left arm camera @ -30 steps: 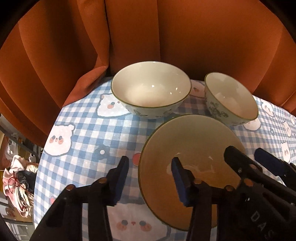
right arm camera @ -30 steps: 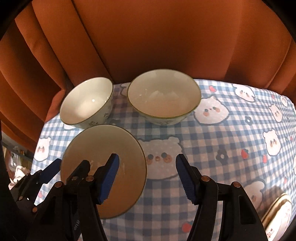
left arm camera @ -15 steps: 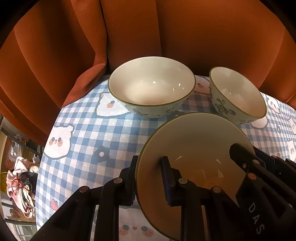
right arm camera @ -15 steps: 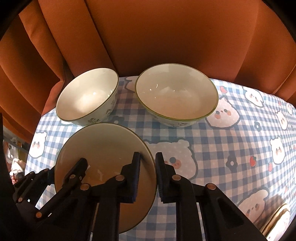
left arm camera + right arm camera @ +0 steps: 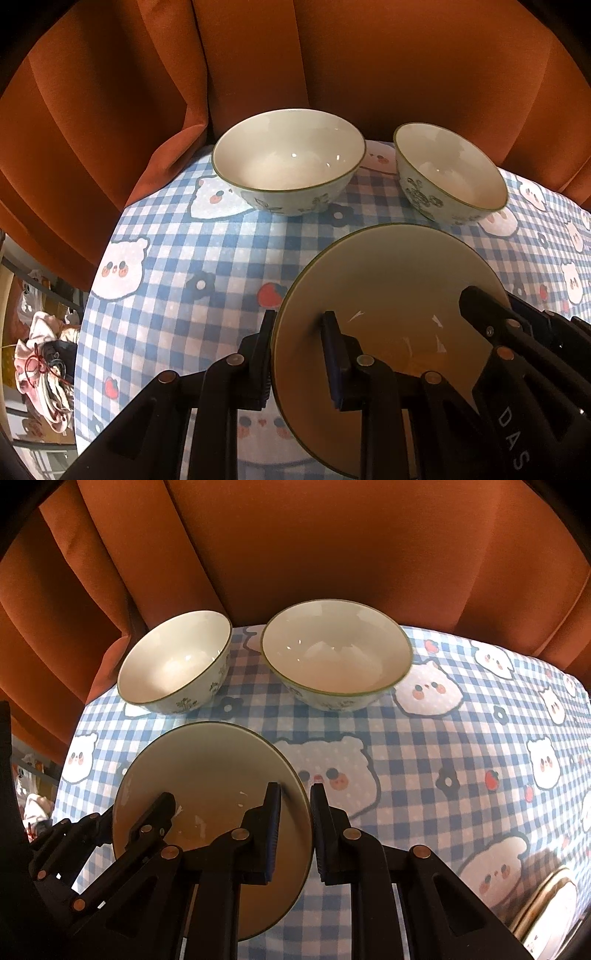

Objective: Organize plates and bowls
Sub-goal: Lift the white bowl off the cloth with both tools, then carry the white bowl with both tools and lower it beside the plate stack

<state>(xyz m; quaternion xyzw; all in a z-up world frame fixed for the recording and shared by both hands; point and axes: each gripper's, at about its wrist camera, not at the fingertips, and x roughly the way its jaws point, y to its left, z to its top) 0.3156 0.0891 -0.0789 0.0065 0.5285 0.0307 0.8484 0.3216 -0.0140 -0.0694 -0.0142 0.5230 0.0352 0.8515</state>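
From the left wrist, the left gripper [image 5: 297,354] pinches the cream, green-rimmed ceramic plate [image 5: 391,295] at its left rim, probably for a level lift. From the right wrist, the right gripper [image 5: 295,827] clamps the plate's opposite rim, near two white bowls [image 5: 336,653] on the checked tablecloth [image 5: 461,775].

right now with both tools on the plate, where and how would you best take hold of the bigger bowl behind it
Grip the bigger bowl by its rim, one finger inside and one outside, coming down from above on the near edge. It stands upright and open, its wall is thin, and its flared body looks too wide to span. The smaller bowl sits close on one side, so the near edge is probably the freest.
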